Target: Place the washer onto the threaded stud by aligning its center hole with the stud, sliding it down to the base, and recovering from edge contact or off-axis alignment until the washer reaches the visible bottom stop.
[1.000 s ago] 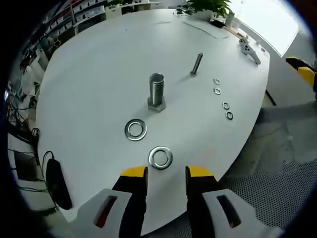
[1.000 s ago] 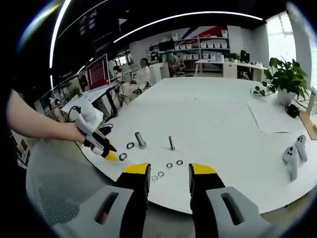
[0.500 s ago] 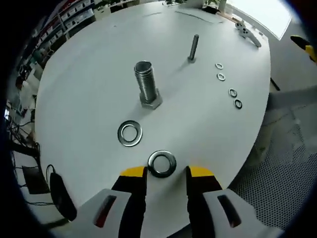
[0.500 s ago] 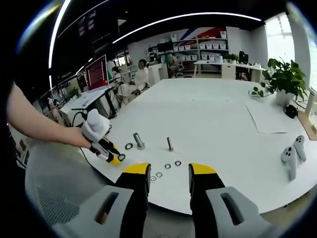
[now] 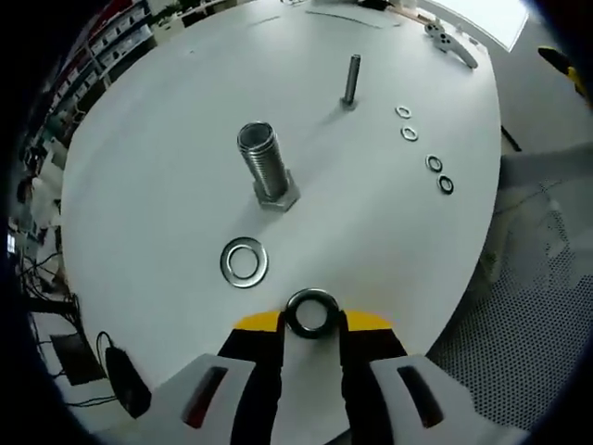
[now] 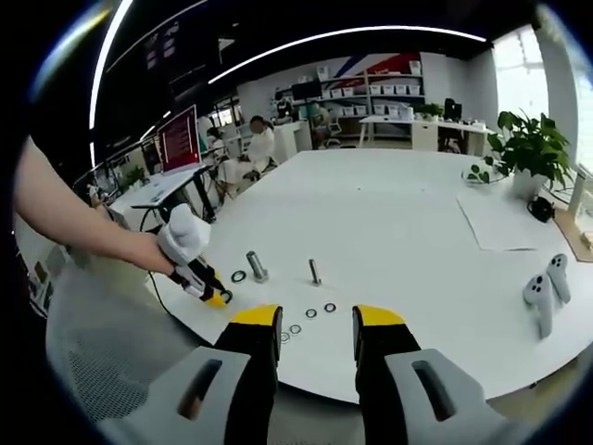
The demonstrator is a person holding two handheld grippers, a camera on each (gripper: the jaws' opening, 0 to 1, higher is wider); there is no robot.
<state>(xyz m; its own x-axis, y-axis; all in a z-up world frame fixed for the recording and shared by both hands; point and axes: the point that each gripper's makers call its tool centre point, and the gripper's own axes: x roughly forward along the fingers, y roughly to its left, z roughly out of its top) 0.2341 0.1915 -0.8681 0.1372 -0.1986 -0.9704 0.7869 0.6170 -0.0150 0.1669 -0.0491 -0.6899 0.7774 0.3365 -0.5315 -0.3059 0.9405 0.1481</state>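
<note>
A large threaded stud [image 5: 262, 167] stands upright on its hex base on the white round table [image 5: 167, 120]. One big steel washer [image 5: 310, 313] lies near the table's edge between the yellow tips of my left gripper [image 5: 310, 320], which press against its sides. A second big washer [image 5: 245, 261] lies flat between it and the stud. In the right gripper view the left gripper [image 6: 215, 298], held by a hand, sits at the table's edge near the stud [image 6: 255, 266]. My right gripper [image 6: 316, 324] hangs open off the table, holding nothing.
A thin bolt [image 5: 351, 80] stands behind the stud, with several small washers [image 5: 434, 163] in a row to its right. White controllers [image 6: 542, 292] and a sheet of paper [image 6: 505, 218] lie on the far side, near a potted plant [image 6: 519, 153]. People sit at desks behind.
My left gripper has moved forward and down to the near washer, and its jaws have narrowed onto it. The right gripper has hardly moved.
</note>
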